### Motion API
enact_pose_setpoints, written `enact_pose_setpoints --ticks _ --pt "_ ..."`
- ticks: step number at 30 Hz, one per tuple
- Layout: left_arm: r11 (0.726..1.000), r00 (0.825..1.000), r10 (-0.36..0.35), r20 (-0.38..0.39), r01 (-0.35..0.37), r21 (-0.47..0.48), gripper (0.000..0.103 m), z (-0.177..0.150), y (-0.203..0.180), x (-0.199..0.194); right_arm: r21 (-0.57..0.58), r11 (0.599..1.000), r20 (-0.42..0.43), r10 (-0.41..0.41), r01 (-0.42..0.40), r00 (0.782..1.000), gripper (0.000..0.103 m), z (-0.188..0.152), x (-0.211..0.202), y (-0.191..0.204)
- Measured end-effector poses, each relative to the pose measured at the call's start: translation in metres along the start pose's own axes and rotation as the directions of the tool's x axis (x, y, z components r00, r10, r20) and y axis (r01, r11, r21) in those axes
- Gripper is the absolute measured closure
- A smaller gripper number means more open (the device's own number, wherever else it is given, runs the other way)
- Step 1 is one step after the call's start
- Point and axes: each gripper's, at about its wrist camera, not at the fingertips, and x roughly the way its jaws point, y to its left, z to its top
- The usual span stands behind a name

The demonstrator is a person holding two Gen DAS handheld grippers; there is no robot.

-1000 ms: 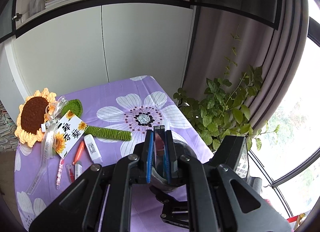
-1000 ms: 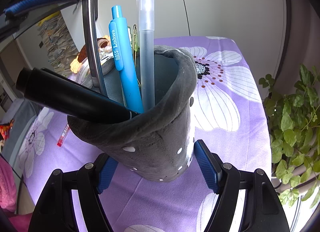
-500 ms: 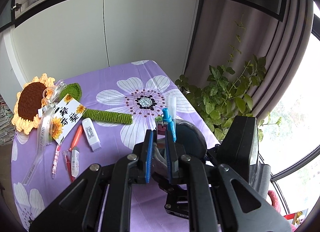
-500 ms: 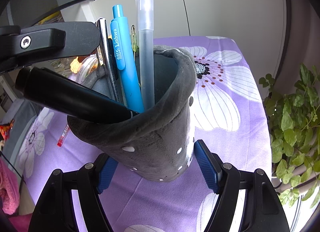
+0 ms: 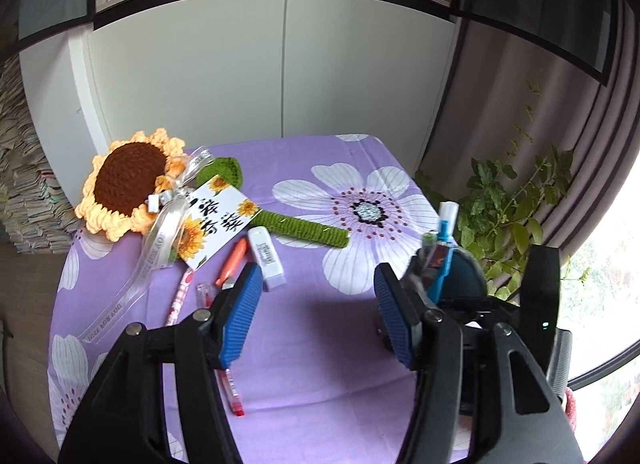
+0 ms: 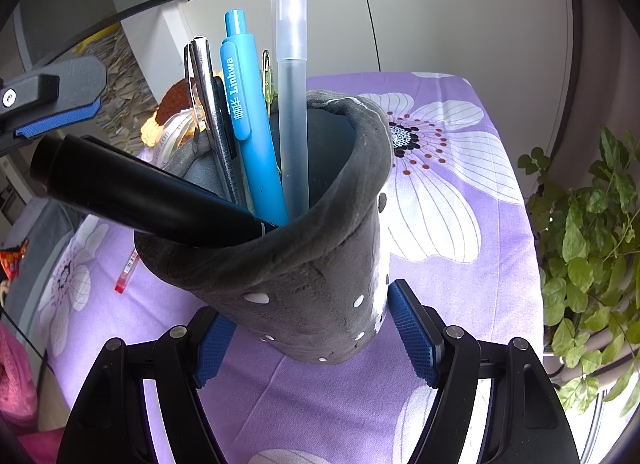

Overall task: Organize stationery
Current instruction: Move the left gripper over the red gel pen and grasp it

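Note:
My right gripper (image 6: 312,340) is shut on the base of a grey felt pen holder (image 6: 312,276) standing on the purple flowered tablecloth (image 6: 460,264). The holder carries a black marker (image 6: 140,192), a silver pen (image 6: 208,104), a blue pen (image 6: 244,116) and a frosted pen (image 6: 294,104). My left gripper (image 5: 316,276) hangs left of the holder (image 5: 460,280); its jaws are opening with nothing between them. Beyond it lie a white eraser (image 5: 266,252), an orange pen (image 5: 232,262), a pink checked pen (image 5: 178,296) and a red pen (image 5: 230,384).
A crocheted sunflower (image 5: 128,184) with a green stem (image 5: 304,226), ribbon and a printed card (image 5: 212,220) lies at the table's far left. A leafy plant (image 5: 512,208) stands past the right edge. White cabinet doors (image 5: 280,64) rise behind the table.
My left gripper let go of the silver pen, which now stands in the holder. It drew away to the left and its jaws spread wide. The right gripper and holder kept still.

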Motion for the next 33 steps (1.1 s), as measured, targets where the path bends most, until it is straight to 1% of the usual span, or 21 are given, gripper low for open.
enact_pose_setpoints --ticks 4,7,10,14,15,16,17,18,19,20,21,24,25,27,30,33 --pt "0.993 0.995 0.075 -0.063 -0.081 -0.088 0.048 -0.010 0.035 0.013 0.000 1.000 0.000 0.000 0.000 1.000 0.029 0.000 0.000 -0.001" --pt "0.985 0.986 0.113 -0.123 -0.128 -0.118 0.048 -0.021 0.052 0.026 0.000 1.000 0.000 0.001 -0.001 1.000 0.029 0.000 0.000 -0.001" --pt "0.979 0.975 0.144 -0.171 -0.165 -0.120 0.048 -0.030 0.061 0.040 0.000 1.000 0.000 0.001 -0.001 1.000 0.029 0.000 0.000 -0.001" --pt "0.976 0.954 0.179 -0.239 -0.203 -0.080 0.049 -0.045 0.063 0.056 0.000 1.000 0.000 0.001 -0.001 1.000 0.029 0.000 0.000 -0.001" --pt "0.976 0.948 0.181 -0.261 -0.205 -0.066 0.053 -0.049 0.064 0.061 0.000 1.000 0.000 0.001 -0.001 1.000 0.029 0.000 0.000 0.000" --pt "0.977 0.941 0.180 -0.286 -0.204 -0.057 0.062 -0.054 0.064 0.066 0.000 1.000 0.000 0.001 -0.001 1.000 0.029 0.000 0.000 -0.001" --pt "0.978 0.934 0.173 -0.312 -0.200 -0.057 0.068 -0.059 0.065 0.071 0.000 1.000 0.000 0.001 -0.001 1.000 0.029 0.000 0.000 -0.001" --pt "0.978 0.927 0.165 -0.338 -0.198 -0.063 0.076 -0.063 0.067 0.076 0.000 1.000 0.000 0.001 -0.001 1.000 0.029 0.000 0.000 0.000" --pt "0.978 0.924 0.158 -0.349 -0.195 -0.074 0.076 -0.065 0.069 0.079 0.000 1.000 0.000 0.002 -0.002 1.000 0.029 0.000 0.000 0.000" --pt "0.976 0.927 0.172 -0.333 -0.207 -0.072 0.077 -0.064 0.069 0.077 0.000 1.000 0.000 0.002 -0.002 1.000 0.029 0.000 0.000 -0.001" --pt "0.973 0.924 0.189 -0.333 -0.221 -0.060 0.077 -0.063 0.070 0.077 0.000 1.000 0.000 0.002 -0.002 1.000 0.029 0.000 0.000 0.000" --pt "0.973 0.923 0.191 -0.333 -0.222 -0.058 0.079 -0.064 0.071 0.075 0.000 1.000 0.000 0.002 -0.002 1.000 0.029 0.000 0.000 -0.001" --pt "0.973 0.923 0.191 -0.333 -0.222 -0.057 0.085 -0.064 0.071 0.075 0.001 1.000 -0.001 0.003 -0.003 1.000 0.029 0.000 0.001 0.000" --pt "0.975 0.923 0.187 -0.337 -0.218 -0.054 0.092 -0.065 0.071 0.074 0.001 1.000 -0.001 0.003 -0.003 1.000 0.029 0.000 0.001 0.001" --pt "0.976 0.919 0.183 -0.350 -0.212 -0.045 0.094 -0.069 0.071 0.071 0.001 1.000 -0.001 0.003 -0.003 1.000 0.029 0.000 0.001 0.001" --pt "0.981 0.916 0.156 -0.371 -0.187 -0.051 0.095 -0.078 0.074 0.062 0.001 1.000 -0.001 0.003 -0.003 1.000 0.029 0.000 0.001 0.001"
